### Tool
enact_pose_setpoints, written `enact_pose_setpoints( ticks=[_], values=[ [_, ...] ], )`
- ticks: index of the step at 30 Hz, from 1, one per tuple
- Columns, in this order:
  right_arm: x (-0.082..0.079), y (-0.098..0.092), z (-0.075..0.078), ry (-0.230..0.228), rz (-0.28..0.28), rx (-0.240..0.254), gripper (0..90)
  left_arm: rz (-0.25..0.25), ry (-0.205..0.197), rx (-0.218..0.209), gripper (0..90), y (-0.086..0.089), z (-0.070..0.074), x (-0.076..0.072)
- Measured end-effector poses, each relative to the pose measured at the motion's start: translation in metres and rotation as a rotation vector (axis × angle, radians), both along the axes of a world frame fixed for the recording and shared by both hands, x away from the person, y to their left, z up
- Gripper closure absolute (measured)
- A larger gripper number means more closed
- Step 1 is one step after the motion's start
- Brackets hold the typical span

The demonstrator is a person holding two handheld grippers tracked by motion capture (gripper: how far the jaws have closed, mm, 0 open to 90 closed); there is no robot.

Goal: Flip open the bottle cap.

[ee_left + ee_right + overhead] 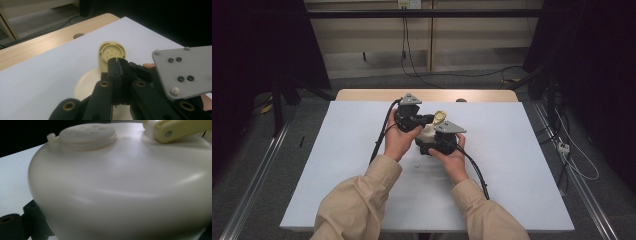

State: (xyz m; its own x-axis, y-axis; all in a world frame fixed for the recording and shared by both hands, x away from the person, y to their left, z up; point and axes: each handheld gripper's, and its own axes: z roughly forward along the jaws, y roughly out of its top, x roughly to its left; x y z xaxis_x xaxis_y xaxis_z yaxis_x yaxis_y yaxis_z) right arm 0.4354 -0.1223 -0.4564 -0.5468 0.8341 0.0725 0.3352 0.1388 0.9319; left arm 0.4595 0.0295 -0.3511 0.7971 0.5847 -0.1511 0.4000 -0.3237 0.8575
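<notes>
Left gripper (119, 61) jaws are pinched together on the edge of the yellow flip cap (111, 53), which stands swung up and open (underside ribs face its camera). Right gripper (438, 144): its jaws sit either side of the cream container (120, 190), one black jaw tip visible low at the left of its own view, body pressed right up against the lens, so I read it as clamped on the container, though the contact faces are hidden. In the high view the container (428, 132) sits mid-table on the white mat (337, 165), between the two grippers, cap (440, 117) tipped up above it. The perforated shaker top (87, 133) is exposed, hinge at upper right. Step in hand, as I judge it: opening the cap while the right holds the body steady. Next move: either fold the cap fully back or release it, keep the right clamp firm so the body doesn't rotate, and follow the hinge arc rather than pulling straight.
</notes>
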Motion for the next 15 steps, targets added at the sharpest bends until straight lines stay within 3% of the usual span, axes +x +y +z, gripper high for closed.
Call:
enact_pose_setpoints(
  ticks=[6,11,15],
  values=[
    [-0.0010,-0.0003,0.0013,0.007,-0.009,0.004,4.7,0.011,-0.007,0.008,84.3,0.0037,0.0006,-0.0002],
    [-0.0011,-0.0008,0.0009,0.023,-0.011,0.014,4.2,0.018,-0.004,-0.007,72.0,0.0063,0.0007,-0.0011],
    [-0.0021,-0.0018,0.0010,0.049,-0.018,0.024,3.8,0.035,-0.012,0.017,63.2,0.0104,-0.0003,-0.0023]
  ],
)
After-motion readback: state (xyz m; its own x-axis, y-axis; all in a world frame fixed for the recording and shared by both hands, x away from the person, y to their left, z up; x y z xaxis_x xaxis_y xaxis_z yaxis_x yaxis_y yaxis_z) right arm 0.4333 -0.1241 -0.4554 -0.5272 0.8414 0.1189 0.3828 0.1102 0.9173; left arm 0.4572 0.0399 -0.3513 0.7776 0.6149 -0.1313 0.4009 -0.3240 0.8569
